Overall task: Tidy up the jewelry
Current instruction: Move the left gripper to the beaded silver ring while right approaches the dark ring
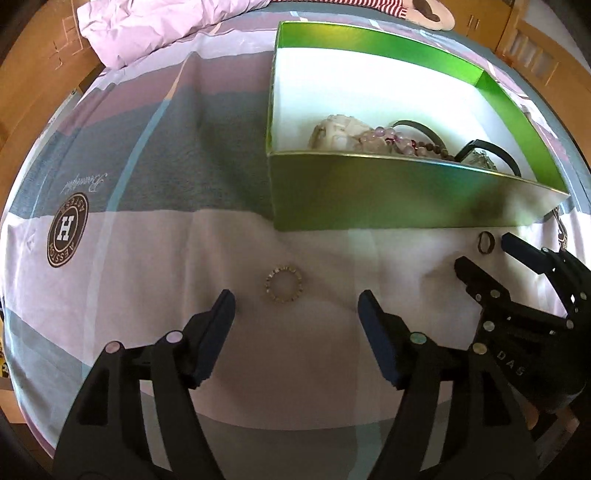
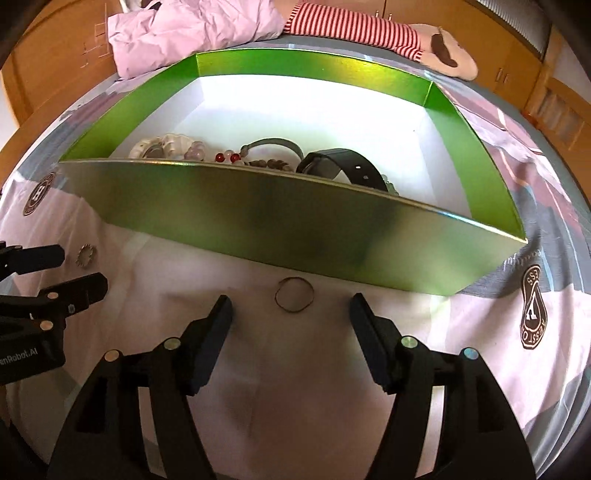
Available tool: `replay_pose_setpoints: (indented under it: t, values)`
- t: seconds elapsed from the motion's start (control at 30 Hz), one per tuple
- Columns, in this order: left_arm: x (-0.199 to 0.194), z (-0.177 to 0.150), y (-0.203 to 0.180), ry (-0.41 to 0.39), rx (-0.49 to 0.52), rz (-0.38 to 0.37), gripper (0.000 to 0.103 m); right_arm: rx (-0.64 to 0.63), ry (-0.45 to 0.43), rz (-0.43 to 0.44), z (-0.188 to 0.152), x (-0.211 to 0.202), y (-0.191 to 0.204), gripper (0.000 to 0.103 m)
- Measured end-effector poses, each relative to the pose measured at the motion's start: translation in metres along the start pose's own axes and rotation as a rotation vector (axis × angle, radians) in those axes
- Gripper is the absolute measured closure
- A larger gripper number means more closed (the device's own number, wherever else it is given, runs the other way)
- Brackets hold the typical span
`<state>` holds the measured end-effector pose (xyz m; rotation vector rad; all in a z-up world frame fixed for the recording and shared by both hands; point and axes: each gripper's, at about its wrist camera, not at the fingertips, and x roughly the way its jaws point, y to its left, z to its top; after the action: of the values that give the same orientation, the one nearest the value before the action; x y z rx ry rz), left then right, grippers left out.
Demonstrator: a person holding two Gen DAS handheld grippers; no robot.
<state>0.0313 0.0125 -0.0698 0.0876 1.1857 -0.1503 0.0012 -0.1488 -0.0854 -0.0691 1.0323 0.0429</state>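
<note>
Here, both tools point steeply down at the bedsheet [image 1: 147, 177], side by side in front of the green box [image 1: 388, 192]. The left gripper [image 1: 297, 314] stands with its jaws spread and nothing between the pads; the beaded ring [image 1: 283, 283] lies on the sheet just ahead of it, at about twelve o'clock from the gap, untouched. To its right, the right gripper [image 2: 291, 314] is likewise parted and empty, and the thin dark ring [image 2: 294, 294] sits just beyond its tips at twelve o'clock, close to the box's near wall but apart from it.

The near wall hides the lower part of what lies inside. Over its edge show a pale, lumpy bracelet [image 2: 162, 146], pinkish and red beads [image 2: 225, 157] and a black watch strap [image 2: 343, 166]; how they are tangled cannot be made out. In the left wrist view the right tool is cut off at three o'clock.

Beyond the box, at twelve o'clock, lie a crumpled lilac cloth [image 2: 192, 29] and a red-striped soft toy [image 2: 354, 29]. Wooden cupboards [image 2: 554, 96] stand behind.
</note>
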Motion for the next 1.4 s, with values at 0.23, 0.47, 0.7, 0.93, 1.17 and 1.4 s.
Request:
replay_pose_setpoints:
  t: [0.23, 0.47, 0.7, 0.93, 1.17, 1.4]
  values:
    - [0.006, 0.000, -0.008, 0.005, 0.042, 0.016, 0.034, -0.080, 0.012, -0.035, 0.005, -0.004, 0.021, 0.083]
    - [0.006, -0.001, -0.011, 0.001, 0.062, 0.000, 0.047, -0.059, 0.041, -0.036, 0.001, -0.008, 0.023, 0.083]
    - [0.002, -0.007, -0.016, 0.023, 0.079, -0.088, 0.048, -0.032, 0.064, -0.027, -0.008, -0.016, 0.017, 0.083]
    - [-0.010, -0.012, -0.023, 0.020, 0.109, -0.193, 0.040, 0.013, 0.060, 0.016, -0.009, -0.027, 0.000, 0.081]
    - [-0.025, -0.003, 0.029, 0.000, -0.063, -0.208, 0.033, 0.032, 0.002, 0.066, 0.003, -0.046, -0.023, 0.056]
    - [-0.036, 0.006, 0.090, -0.020, -0.240, -0.232, 0.030, -0.032, 0.031, 0.152, 0.003, -0.038, -0.027, 0.048]
